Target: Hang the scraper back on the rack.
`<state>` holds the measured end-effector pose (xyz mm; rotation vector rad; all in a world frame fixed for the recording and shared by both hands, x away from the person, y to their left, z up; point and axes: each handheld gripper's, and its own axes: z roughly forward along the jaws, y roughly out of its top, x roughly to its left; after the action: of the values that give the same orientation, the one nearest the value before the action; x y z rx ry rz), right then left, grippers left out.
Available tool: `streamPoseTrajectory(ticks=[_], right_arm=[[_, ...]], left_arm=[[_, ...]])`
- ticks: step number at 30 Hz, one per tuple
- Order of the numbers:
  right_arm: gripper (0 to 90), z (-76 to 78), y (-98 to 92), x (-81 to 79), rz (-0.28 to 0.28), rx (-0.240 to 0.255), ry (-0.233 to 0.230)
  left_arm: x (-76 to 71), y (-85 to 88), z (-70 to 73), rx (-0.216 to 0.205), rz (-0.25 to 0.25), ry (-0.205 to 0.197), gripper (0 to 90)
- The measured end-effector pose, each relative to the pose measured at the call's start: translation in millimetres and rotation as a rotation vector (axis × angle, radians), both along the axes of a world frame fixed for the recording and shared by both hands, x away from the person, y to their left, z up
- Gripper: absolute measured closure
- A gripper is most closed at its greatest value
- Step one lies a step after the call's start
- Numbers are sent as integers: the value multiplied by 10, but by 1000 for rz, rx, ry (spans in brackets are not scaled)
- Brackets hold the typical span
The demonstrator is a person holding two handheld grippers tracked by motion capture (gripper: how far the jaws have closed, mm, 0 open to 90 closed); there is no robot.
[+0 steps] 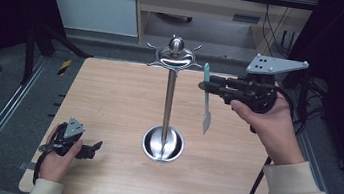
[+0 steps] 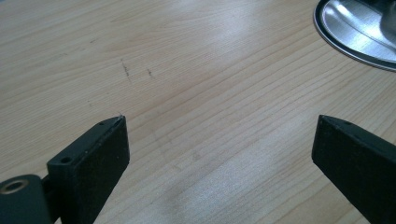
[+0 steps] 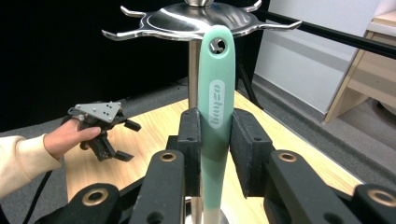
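Note:
A steel utensil stand [image 1: 169,101] with a round base [image 1: 163,145] and a hooked top disc [image 1: 175,57] stands mid-table. My right gripper [image 1: 207,86] is raised to the right of the disc, shut on the mint-green handle of a spatula [image 1: 205,99] that hangs upright, blade down. In the right gripper view the handle [image 3: 215,112] is clamped between both pads, its hanging hole just below the disc's hooks [image 3: 201,21]. My left gripper [image 1: 95,148] rests low at the table's front left, open with nothing between its fingers [image 2: 93,158]; the stand's base [image 2: 355,32] lies ahead of it.
The wooden table [image 1: 109,99] is bare around the stand. Metal rails run along both sides, and a cable trails from the right gripper off the front edge. A cabinet and dark frame stand behind the table.

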<state>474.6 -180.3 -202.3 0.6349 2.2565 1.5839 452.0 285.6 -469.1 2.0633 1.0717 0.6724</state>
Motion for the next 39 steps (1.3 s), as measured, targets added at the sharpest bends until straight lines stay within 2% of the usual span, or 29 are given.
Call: streamPoseTrajectory(ticks=[17,39], right_arm=[[746,-24,5,17,3,-17,18],[746,-55,91,71,14,-11,32]], left_arm=[[-1,-4,3,1,-1,0,40],[-6,-8,4,0,0,-4,40]])
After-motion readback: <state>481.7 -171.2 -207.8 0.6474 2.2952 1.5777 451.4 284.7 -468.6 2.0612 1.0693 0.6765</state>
